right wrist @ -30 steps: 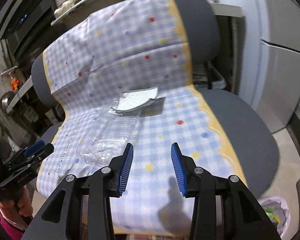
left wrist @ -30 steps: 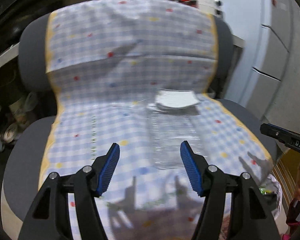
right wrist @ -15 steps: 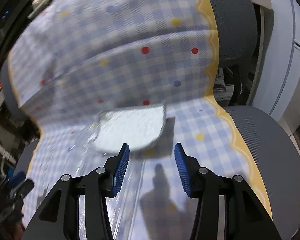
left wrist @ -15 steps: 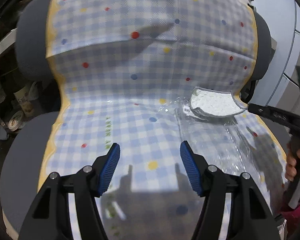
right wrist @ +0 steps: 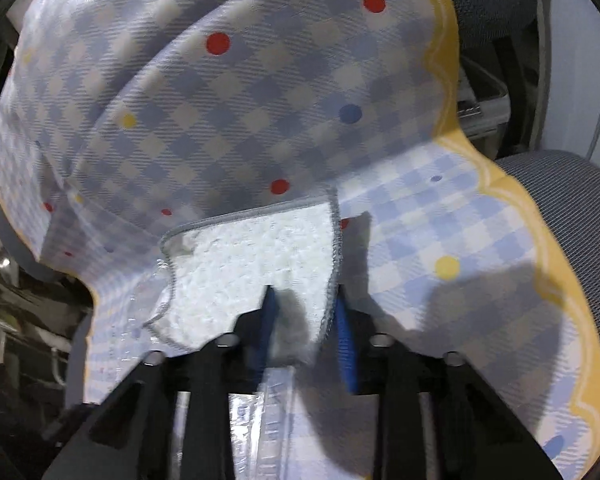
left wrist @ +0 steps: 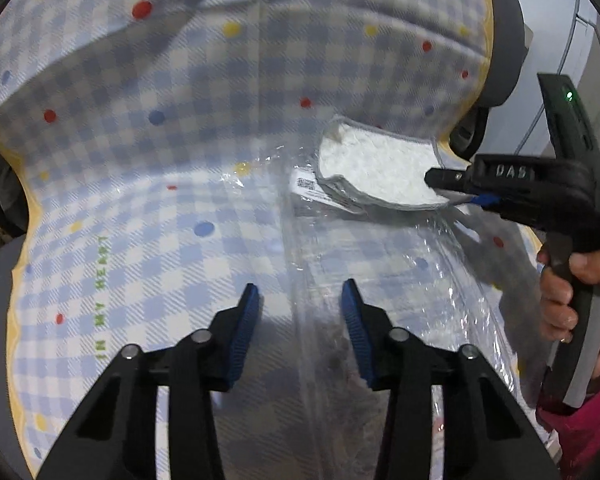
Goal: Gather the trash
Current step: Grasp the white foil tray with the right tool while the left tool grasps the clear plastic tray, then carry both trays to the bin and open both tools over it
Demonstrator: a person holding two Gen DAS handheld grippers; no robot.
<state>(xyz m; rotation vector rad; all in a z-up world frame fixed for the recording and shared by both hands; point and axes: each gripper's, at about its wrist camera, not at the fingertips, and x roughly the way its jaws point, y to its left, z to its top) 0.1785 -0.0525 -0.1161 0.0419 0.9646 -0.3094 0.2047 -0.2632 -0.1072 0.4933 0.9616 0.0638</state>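
Note:
A white cloth pad with grey stitched edge [left wrist: 376, 168] lies at the top of a clear plastic bag [left wrist: 384, 264] on the checkered seat cover. My right gripper [right wrist: 304, 312] is open, its jaws straddling the pad's [right wrist: 252, 264] right corner; it also shows in the left wrist view [left wrist: 456, 190] at the pad's right edge. My left gripper [left wrist: 298, 316] is open and empty, just above the bag's left edge.
The checkered cover [left wrist: 180, 128] with coloured dots drapes a grey chair [right wrist: 556, 184]. Grey cabinet fronts [left wrist: 596, 64] stand at the right. Clutter sits low on the left beside the chair [right wrist: 16, 320].
Both grippers moved closer to the seat. My right gripper came forward onto the pad's corner. My left gripper narrowed its opening and shifted over the bag's left edge.

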